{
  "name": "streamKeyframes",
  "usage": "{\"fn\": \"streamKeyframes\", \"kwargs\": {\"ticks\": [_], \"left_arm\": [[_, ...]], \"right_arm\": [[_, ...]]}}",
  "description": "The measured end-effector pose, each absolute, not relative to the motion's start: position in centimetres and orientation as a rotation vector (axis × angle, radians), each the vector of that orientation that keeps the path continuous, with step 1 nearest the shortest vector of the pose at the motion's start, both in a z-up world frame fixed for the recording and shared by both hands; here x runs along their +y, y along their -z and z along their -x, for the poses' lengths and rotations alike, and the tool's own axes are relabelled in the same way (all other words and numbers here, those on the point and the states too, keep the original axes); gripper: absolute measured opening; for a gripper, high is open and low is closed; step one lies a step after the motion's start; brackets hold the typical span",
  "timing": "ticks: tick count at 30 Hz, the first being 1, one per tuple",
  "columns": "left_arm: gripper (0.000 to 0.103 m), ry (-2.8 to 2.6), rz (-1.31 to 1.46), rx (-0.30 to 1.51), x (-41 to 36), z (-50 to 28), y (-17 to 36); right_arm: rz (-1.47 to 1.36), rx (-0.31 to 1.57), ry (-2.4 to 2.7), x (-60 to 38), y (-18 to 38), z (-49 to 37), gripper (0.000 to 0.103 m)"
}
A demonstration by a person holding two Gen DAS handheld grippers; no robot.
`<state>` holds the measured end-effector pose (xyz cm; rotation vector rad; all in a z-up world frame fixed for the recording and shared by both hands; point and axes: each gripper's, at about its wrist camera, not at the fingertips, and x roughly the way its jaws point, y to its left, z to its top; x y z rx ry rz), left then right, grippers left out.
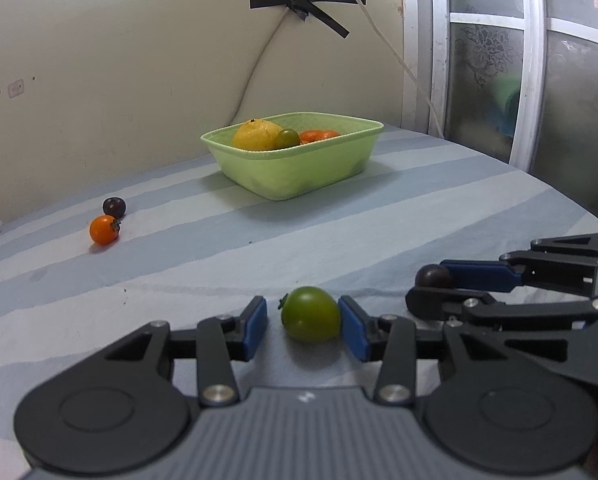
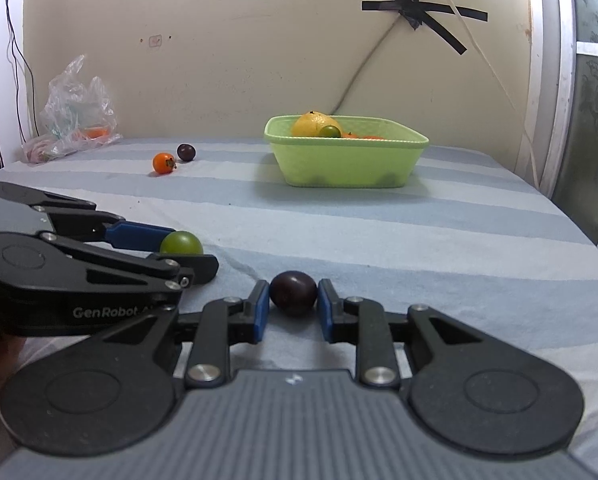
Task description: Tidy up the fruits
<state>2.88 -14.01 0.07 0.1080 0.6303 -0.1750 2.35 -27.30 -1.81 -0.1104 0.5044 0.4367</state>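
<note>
Two tongs — right (image 2: 293, 307) gripping dark tomato (image 2: 293, 293), left (image 1: 302, 326) loose around green tomato (image 1: 310, 313), stem leftward.

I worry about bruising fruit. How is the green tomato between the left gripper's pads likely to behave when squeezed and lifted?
The green tomato looks round and glossy, so it may slip or roll on the striped cloth if nudged. Only one pad of the left gripper seems to touch it, so it is probably not secured yet. It looks firm, and likely light.
</note>
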Motion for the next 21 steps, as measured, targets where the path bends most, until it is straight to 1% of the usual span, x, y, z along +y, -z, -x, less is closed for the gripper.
{"fn": "streamKeyframes", "kwargs": {"ticks": [13,21], "left_arm": [[0.044,0.179,-0.101,0.617,-13.79,-2.69,0.17],[0.045,0.180,-0.099,0.615,-13.70,-2.66,0.19]], "right_arm": [[0.120,0.502,-0.437,-27.28,1.70,-2.14,0.030],[0.126,0.500,-0.433,-27.23,1.61,-2.00,0.030]]}}
